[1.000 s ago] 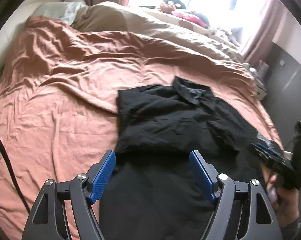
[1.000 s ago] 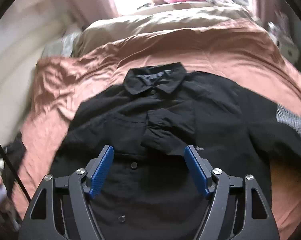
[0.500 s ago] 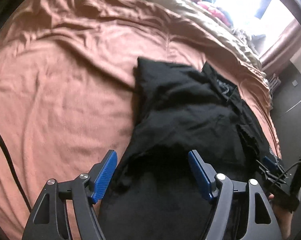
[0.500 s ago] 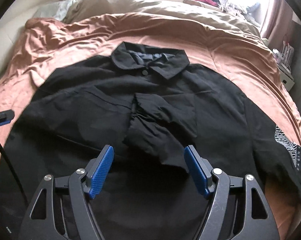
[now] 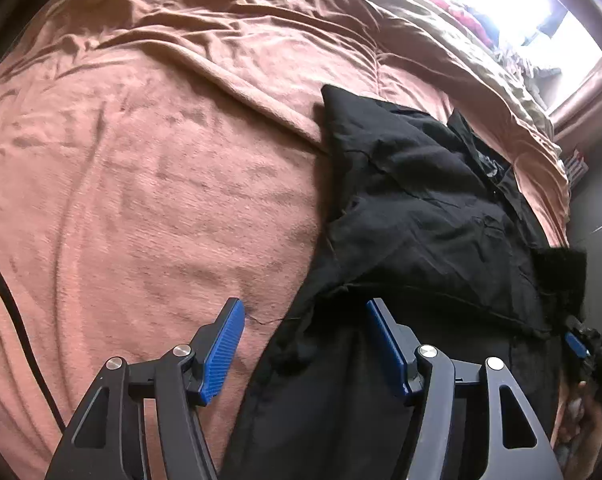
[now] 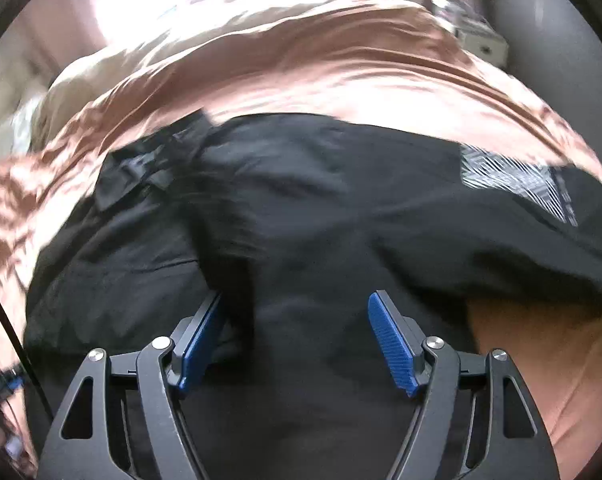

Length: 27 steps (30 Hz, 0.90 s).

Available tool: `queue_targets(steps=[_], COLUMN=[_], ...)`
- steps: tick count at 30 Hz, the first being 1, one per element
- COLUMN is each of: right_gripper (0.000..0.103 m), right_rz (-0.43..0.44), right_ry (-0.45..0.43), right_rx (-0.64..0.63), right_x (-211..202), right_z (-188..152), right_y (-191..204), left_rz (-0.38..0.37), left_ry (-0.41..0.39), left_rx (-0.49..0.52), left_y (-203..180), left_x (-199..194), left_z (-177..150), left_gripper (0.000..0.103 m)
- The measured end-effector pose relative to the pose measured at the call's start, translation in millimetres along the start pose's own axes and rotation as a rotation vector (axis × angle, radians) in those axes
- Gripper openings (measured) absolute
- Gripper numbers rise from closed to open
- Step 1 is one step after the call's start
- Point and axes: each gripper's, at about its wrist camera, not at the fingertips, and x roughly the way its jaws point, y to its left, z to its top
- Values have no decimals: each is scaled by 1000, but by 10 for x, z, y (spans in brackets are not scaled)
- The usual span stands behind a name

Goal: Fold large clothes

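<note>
The left tongs (image 5: 305, 344), closing yet gripping nothing, straddle the black shirt (image 5: 429, 208)'s side edge on the bed (image 5: 141, 200); the right tongs (image 6: 297, 344) gape above its middle.

Closing left tool (image 5: 305, 344) over black shirt (image 5: 421, 208) edge on pink bedspread (image 5: 141, 180)

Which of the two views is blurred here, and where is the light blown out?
Right wrist view: motion-smeared across the black shirt and pink bedcover, its window area washed white at the top. Left wrist view: sharp, glare only from the window at upper right; the shirt's folds are dark and hard to read. Both show fisheye curvature.
</note>
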Motion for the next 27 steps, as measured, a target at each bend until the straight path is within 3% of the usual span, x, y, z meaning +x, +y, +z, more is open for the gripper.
queue_targets(steps=[8, 14, 25, 27], right_gripper=[72, 72, 65, 59], right_rz=[152, 198, 122, 99], right_ry=[7, -34, -140, -172], right_rx=[333, 543, 874, 933], right_x=[-323, -499, -627, -645], right_z=[-6, -232, -705, -798], right_y=[-913, -1530, -2228, -2314], left_rz=[-45, -81, -145, -149], left_ry=[-36, -53, -73, -71], left_rx=[22, 55, 165, 179], left_y=[-82, -291, -716, -774], left_x=[-170, -218, -321, -317], left_z=[33, 51, -160, -183], left_gripper=[65, 65, 66, 71])
